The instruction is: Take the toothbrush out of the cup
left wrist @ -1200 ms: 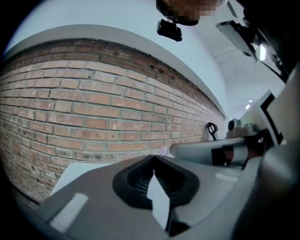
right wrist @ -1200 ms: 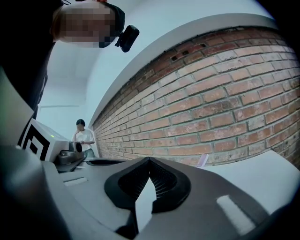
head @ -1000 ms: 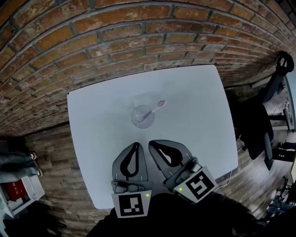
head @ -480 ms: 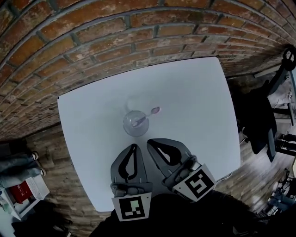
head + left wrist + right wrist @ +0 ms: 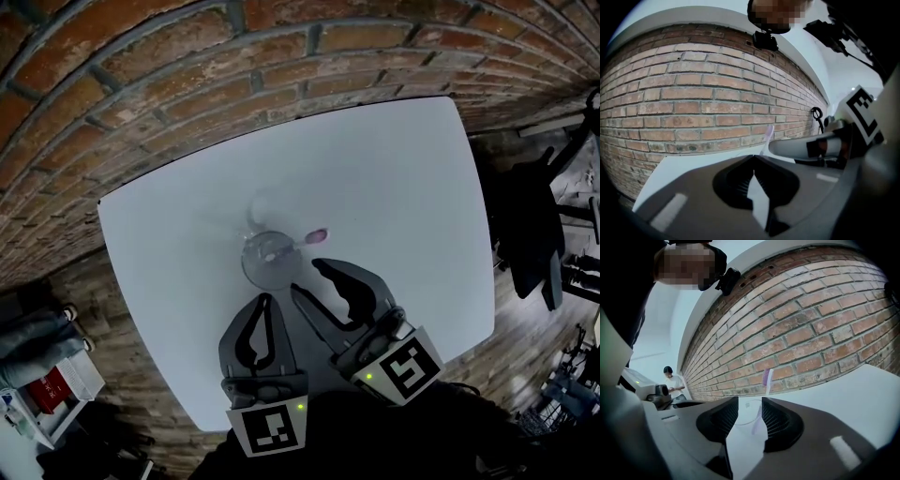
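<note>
Even bright indoor light, faint soft shadows on the white desk (image 5: 394, 187), strong fisheye bending of the brick wall (image 5: 187, 84), dark corners.

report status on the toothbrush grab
Left gripper shut, empty. Right gripper jaws just opening, nothing between yet. Toothbrush in cup, dead ahead. Nothing in the way.

The left gripper (image 5: 263, 302) and right gripper (image 5: 307, 277) are grey with black ribbed pads (image 5: 772, 420). Each bears a white, black-marked cube (image 5: 270, 433)
</note>
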Demonstrator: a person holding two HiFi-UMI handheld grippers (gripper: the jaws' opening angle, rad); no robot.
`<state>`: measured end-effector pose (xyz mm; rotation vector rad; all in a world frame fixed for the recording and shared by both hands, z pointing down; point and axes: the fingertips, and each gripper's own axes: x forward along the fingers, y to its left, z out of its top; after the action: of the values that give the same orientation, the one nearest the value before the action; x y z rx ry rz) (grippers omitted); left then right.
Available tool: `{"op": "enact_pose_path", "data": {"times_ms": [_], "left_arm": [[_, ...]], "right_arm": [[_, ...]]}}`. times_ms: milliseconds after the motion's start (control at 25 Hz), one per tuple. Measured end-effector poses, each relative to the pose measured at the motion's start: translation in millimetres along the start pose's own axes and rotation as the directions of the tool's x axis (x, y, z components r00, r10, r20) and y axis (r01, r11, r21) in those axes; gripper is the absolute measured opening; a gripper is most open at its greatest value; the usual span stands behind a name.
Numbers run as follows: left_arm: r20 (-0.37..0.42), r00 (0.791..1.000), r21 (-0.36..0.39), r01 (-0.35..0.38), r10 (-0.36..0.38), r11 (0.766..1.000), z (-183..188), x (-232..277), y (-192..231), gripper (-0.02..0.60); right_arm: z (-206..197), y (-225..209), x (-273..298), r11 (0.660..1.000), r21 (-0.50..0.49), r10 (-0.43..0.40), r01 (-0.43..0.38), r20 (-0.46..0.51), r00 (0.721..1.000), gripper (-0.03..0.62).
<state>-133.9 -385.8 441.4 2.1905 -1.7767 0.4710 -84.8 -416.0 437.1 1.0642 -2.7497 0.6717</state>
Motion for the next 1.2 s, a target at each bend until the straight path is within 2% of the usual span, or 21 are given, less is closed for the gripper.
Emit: {"op": "enact_pose_path", "data": {"times_ms": [240,400,520,800,1080,1200], "left_arm": [[-0.011,1.000,0.011,0.004,-0.004,1.000,-7.3,6.6,2.9,0.008],[-0.013,1.000,0.010,-0.009,0.010,1.000,-9.7,10.0,10.5,0.008],[-0.020,1.000,0.003,-0.017,0.017,1.000,-12.7,12.3,15.5,0.008],[-0.008,1.000,0.016,-0.016,0.016,1.000,-12.6,14.9,20.3,0.008],[0.001,1.000,0.015,-0.013,0.013,1.000,-11.9,16.4,21.6,0.008],[-0.001,1.000,0.019,-0.012,0.012,1.000,-11.6,16.1,21.9,0.008]], "right_arm": [[-3.8,-15.1,11.9,1.000,0.018,-0.020,0.020,-0.011,1.000,0.161],[7.2,-25.1,22.6,0.999,0.027,-0.034,0.033,0.052,0.998,0.161],[0.0,-26.1,28.4,0.998,0.048,-0.030,0.029,0.009,1.000,0.162],[-3.9,-24.6,36.6,0.999,0.044,-0.018,0.017,0.014,1.000,0.160],[-7.8,-24.4,40.2,0.999,0.035,-0.025,0.025,-0.006,1.000,0.109],[-10.3,-23.7,40.0,0.999,0.027,-0.034,0.035,-0.026,0.999,0.065]]}}
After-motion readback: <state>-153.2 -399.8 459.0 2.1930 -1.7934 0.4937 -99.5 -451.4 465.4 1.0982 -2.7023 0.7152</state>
